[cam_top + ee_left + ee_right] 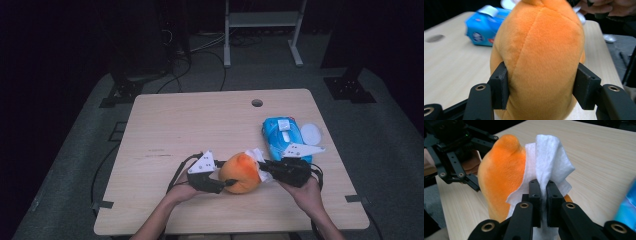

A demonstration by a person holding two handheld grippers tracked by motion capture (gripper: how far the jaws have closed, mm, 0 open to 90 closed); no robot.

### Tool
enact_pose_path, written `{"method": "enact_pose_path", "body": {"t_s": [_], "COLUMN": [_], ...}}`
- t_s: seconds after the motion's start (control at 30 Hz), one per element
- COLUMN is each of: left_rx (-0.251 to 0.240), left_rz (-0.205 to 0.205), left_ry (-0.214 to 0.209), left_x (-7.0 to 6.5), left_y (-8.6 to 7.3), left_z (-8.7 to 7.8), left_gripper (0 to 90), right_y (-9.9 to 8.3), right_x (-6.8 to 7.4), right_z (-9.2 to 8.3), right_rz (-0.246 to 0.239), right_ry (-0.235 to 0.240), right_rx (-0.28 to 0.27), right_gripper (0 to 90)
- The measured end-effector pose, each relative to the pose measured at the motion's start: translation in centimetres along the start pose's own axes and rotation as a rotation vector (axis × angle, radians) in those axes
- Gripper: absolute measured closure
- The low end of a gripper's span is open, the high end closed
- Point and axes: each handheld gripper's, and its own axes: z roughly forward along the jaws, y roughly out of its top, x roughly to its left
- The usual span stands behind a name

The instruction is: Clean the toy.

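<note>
Wooden table, clamped orange plush, pinched wipe

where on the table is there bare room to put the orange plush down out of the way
The widest bare patch is the far left of the table, from the round hole across to the left edge. The near left corner is also free. It is crowded at near centre and right: the orange plush sits between both grippers, with the blue wipes pack and white lid just beyond.
</note>
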Motion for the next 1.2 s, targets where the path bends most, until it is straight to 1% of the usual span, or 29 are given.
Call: {"method": "enact_pose_path", "body": {"t_s": [0.03, 0.1, 0.2, 0.37, 0.4, 0.43, 0.47, 0.5, 0.53, 0.63, 0.73, 0.8, 0.9, 0.93, 0.97, 1.03, 1.07, 1.1, 1.13, 1.2], "left_rx": [0.011, 0.039, 0.059, 0.102, 0.111, 0.134, 0.152, 0.158, 0.16, 0.186, 0.22, 0.236, 0.251, 0.249, 0.245, 0.227, 0.215, 0.206, 0.205, 0.218], "left_rz": [0.014, 0.019, 0.017, 0.039, 0.044, 0.048, 0.047, 0.042, 0.038, 0.051, 0.082, 0.084, 0.078, 0.076, 0.066, 0.037, 0.022, 0.016, 0.012, 0.023], "left_ry": [0.019, 0.055, 0.081, 0.146, 0.153, 0.16, 0.158, 0.151, 0.154, 0.161, 0.172, 0.176, 0.154, 0.136, 0.106, 0.065, 0.024, -0.001, -0.015, -0.031], "left_x": [0.1, 0.4, 0.9, 1.4, 1.4, 1.3, 1.2, 1.1, 0.9, 0.4, -0.5, -0.9, -1.1, -1.0, -0.9, -0.9, -0.9, -0.9, -1.0, -1.2], "left_y": [0.2, 0.3, 0.2, -0.1, -0.2, -0.4, -0.5, -0.6, -0.6, -0.2, 0.2, 0.5, 0.7, 0.7, 0.7, 0.8, 0.9, 1.0, 1.1, 1.1], "left_z": [-0.3, -1.0, -1.6, -1.9, -1.8, -1.5, -1.3, -1.0, -0.9, -0.5, 0.2, 0.4, 0.5, 0.3, 0.2, 0.0, -0.3, -0.3, -0.3, -0.3], "left_gripper": [39.4, 39.3, 39.4, 39.1, 38.9, 38.6, 38.1, 37.1, 36.0, 34.5, 32.6, 31.1, 28.9, 28.2, 27.9, 28.1, 28.4, 28.9, 29.0, 28.9], "right_y": [0.1, 0.4, 0.7, 0.8, 0.7, 0.6, 0.5, 0.3, 0.0, 0.0, 0.7, 1.3, 1.8, 1.9, 1.9, 1.9, 2.0, 2.0, 2.0, 1.8], "right_x": [-0.1, -0.3, -0.8, -1.6, -1.7, -1.8, -2.0, -2.2, -2.3, -2.6, -2.2, -1.8, -1.3, -1.2, -1.3, -1.3, -1.3, -1.2, -1.1, -0.9], "right_z": [0.3, 1.3, 2.8, 5.0, 5.3, 5.5, 5.8, 6.0, 6.0, 5.2, 4.0, 3.4, 3.3, 3.3, 3.3, 3.3, 3.3, 3.3, 3.3, 3.6], "right_rz": [-0.004, 0.008, 0.03, 0.061, 0.068, 0.073, 0.077, 0.08, 0.086, 0.109, 0.1, 0.092, 0.073, 0.073, 0.078, 0.086, 0.089, 0.093, 0.092, 0.078], "right_ry": [0.002, 0.015, 0.038, 0.05, 0.05, 0.051, 0.052, 0.052, 0.052, 0.055, 0.063, 0.073, 0.076, 0.077, 0.082, 0.094, 0.098, 0.108, 0.113, 0.119], "right_rx": [-0.001, -0.005, -0.004, -0.001, 0.004, 0.009, 0.023, 0.036, 0.039, 0.023, -0.015, -0.038, -0.047, -0.051, -0.058, -0.061, -0.06, -0.059, -0.055, -0.019], "right_gripper": [84.0, 84.0, 83.9, 83.9, 83.8, 83.8, 83.7, 83.6, 83.6, 83.4, 82.8, 82.4, 82.3, 82.3, 82.4, 82.3, 82.4, 82.4, 82.4, 82.4]}}
